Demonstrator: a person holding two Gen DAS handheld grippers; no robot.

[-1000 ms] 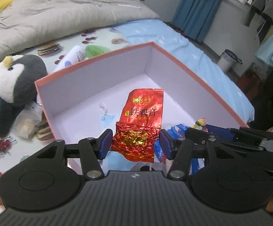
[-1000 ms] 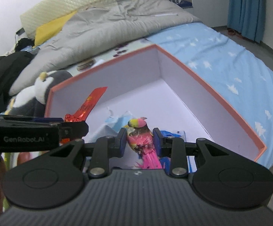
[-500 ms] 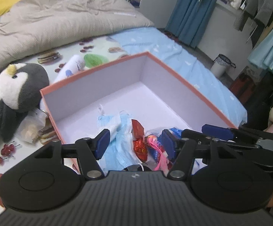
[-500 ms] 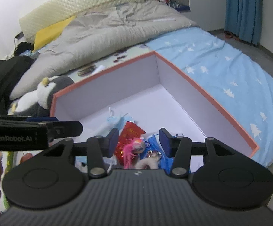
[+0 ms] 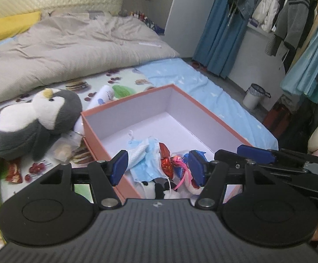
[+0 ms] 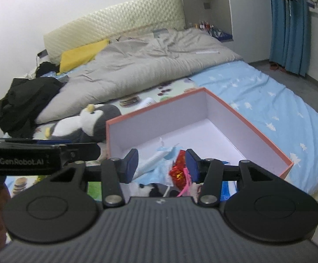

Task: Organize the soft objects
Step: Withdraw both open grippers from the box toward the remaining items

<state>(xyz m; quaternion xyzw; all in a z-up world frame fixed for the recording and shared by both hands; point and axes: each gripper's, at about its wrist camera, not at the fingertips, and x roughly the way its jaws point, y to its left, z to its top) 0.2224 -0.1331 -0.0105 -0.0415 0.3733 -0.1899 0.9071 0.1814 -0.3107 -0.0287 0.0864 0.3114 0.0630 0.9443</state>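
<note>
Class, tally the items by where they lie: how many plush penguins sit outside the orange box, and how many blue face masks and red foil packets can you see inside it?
Plush penguin: 1
Blue face mask: 1
Red foil packet: 1
Total: 3, with the mask and packet inside the orange box.

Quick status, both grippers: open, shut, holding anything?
Left gripper: open, holding nothing, above the box.
Right gripper: open, holding nothing.

Left gripper (image 5: pixel 158 166) jaws apart, nothing between the pads, hovering above the near end of the orange box (image 5: pixel 213 118). Inside the box: blue face mask (image 5: pixel 150 162), red foil packet (image 5: pixel 166 163), pink-ribboned toy (image 5: pixel 181 167). Penguin plush (image 5: pixel 34 122) lies just left of the box. Right gripper (image 5: pixel 268 160) at right edge.
</note>
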